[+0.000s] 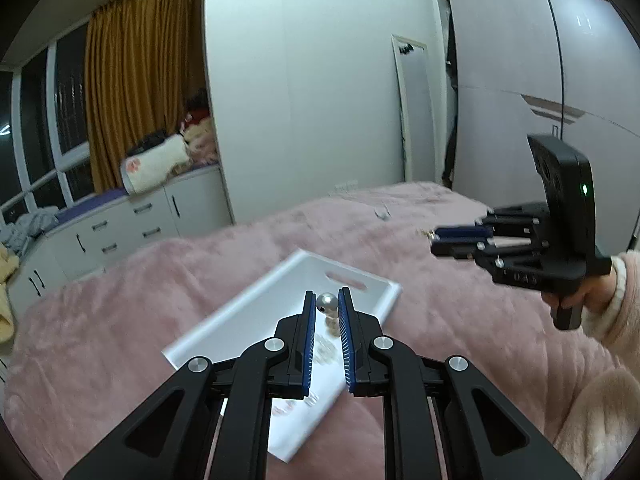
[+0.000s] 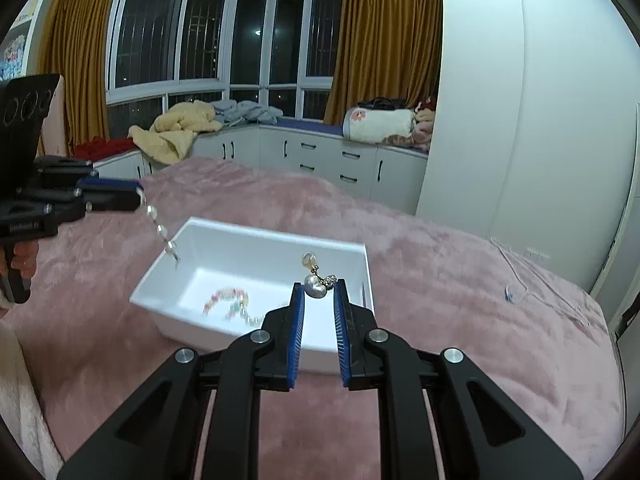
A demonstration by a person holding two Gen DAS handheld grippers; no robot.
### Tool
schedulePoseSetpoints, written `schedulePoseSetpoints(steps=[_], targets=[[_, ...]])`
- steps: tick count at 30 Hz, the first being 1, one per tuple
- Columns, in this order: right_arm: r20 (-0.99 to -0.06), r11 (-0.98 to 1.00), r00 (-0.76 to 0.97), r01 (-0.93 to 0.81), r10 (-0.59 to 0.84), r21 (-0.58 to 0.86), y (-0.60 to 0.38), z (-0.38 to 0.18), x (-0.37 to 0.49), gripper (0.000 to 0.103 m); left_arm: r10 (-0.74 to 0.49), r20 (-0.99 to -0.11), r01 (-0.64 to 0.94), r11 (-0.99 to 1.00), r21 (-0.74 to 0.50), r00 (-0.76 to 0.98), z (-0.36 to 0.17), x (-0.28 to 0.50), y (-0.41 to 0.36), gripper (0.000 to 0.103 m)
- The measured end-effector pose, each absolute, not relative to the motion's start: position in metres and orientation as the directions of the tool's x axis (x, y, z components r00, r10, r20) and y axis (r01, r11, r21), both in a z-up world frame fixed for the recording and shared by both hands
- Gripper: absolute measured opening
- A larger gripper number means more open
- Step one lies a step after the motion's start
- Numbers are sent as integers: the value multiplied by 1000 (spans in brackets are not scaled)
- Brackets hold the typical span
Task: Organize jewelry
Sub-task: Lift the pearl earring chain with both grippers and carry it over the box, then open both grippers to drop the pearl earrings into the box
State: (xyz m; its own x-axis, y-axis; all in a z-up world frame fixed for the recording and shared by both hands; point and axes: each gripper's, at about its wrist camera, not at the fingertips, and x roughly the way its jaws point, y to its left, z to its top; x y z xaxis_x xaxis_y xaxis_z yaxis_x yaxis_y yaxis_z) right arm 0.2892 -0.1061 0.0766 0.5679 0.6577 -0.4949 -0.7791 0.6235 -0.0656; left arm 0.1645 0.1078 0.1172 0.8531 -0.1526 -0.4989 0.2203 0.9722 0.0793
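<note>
- Left gripper is pinching a pearl strand by its top bead, the rest dangling over the near-left corner of the white tray.
- Right gripper is clamping a pearl earring above the tray.
- A pastel bead bracelet is lying inside the tray, which is sitting on the pink blanket.

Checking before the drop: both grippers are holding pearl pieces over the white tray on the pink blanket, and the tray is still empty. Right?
Not quite: the white tray is not empty. The right wrist view shows a pastel bead bracelet lying on its floor. The rest stands: the left gripper holds a pearl strand and the right gripper a pearl earring, above the tray on the pink blanket.
</note>
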Motion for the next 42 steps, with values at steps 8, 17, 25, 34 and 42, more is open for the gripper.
schedulePoseSetpoints(steps=[8, 17, 25, 34, 42], targets=[[-555, 581, 527, -808, 644, -94, -60, 75, 320, 15, -107, -531, 181, 979, 91, 840, 137, 208, 129, 16], [-670, 586, 466, -808, 577, -58, -16, 47, 365, 15, -109, -657, 129, 991, -19, 746, 93, 269, 157, 16], [-752, 613, 421, -790, 507, -29, 7, 13, 389, 16, -48, -775, 87, 996, 9, 630, 24, 299, 169, 17], [-765, 651, 429, -759, 479, -18, 17, -5, 387, 28, -55, -788, 75, 997, -11, 613, 2, 302, 171, 32], [-676, 675, 497, -738, 544, 1, 9, 21, 376, 66, -36, -732, 12, 999, -37, 680, 21, 292, 174, 74]])
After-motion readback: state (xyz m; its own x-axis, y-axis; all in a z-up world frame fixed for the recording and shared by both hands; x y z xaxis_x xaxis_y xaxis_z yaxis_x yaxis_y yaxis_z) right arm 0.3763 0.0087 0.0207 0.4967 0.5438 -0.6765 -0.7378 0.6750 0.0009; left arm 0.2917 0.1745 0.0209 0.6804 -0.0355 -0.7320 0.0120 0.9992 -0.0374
